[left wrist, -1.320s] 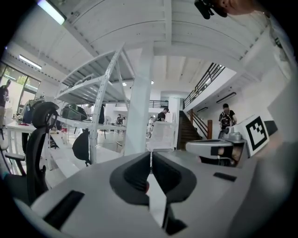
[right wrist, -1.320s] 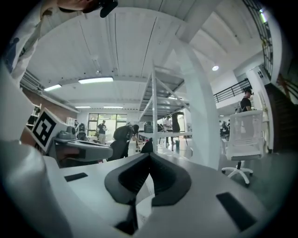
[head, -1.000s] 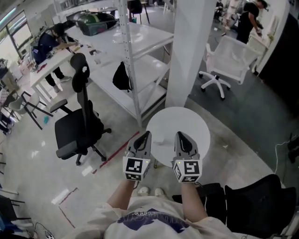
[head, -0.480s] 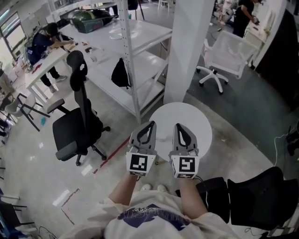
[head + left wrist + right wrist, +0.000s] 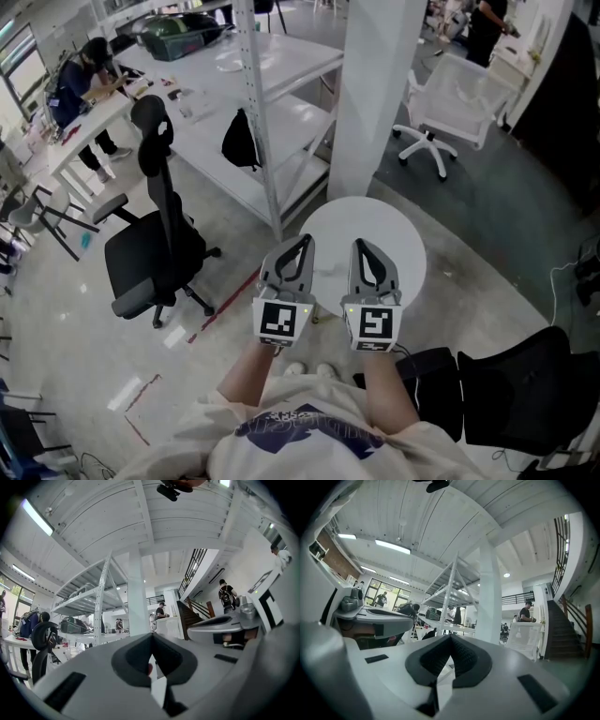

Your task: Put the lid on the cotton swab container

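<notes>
In the head view my left gripper (image 5: pixel 304 242) and right gripper (image 5: pixel 362 246) are held side by side over a small round white table (image 5: pixel 398 244), both pointing away from me. Each is shut with nothing between its jaws. A small pale thing (image 5: pixel 329 272) lies on the table between them, too small to identify. No container or lid can be made out. In the left gripper view the closed left gripper (image 5: pixel 151 638) points level into the room, with the right gripper's body (image 5: pixel 225 624) beside it. The right gripper view shows the right gripper (image 5: pixel 450 638) closed the same way.
A white pillar (image 5: pixel 380 84) and a metal shelving rack (image 5: pixel 272 103) stand just beyond the table. A black office chair (image 5: pixel 155 244) is at the left, a white chair (image 5: pixel 450 112) at the back right, a black chair (image 5: pixel 516 394) at the lower right. A person (image 5: pixel 84 84) works at a desk far left.
Both grippers have risen a little and rolled slightly, staying side by side over the table. Their jaws stayed shut and empty.
</notes>
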`<state>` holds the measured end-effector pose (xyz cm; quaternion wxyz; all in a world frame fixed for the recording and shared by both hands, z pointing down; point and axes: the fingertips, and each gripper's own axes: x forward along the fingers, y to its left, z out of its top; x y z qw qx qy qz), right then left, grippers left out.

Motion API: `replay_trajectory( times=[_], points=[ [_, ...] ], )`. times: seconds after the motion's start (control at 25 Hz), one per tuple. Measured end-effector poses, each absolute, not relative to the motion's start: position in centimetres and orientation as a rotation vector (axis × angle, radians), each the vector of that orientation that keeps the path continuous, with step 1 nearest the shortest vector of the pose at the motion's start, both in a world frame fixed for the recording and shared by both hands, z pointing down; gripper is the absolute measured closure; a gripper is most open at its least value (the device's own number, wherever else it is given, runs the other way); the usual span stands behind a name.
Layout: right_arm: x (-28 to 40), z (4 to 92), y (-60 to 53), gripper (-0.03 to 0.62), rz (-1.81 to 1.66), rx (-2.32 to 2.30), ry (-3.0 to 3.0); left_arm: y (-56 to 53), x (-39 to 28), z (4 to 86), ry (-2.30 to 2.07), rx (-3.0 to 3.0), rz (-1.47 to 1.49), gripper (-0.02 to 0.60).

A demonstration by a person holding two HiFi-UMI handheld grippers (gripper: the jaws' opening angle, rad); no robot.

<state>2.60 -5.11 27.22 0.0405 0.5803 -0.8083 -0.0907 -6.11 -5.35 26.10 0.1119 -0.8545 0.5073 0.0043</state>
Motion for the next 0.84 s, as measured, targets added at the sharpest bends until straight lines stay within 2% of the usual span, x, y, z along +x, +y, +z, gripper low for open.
replay_trajectory(
  times=[0.84],
  points=[
    [2.2,27.3,-4.9,0.588,-0.296,1.744,-2.465,-4.9,-7.3,26.5,1.524,-2.499,0.016,0.584]
  ],
)
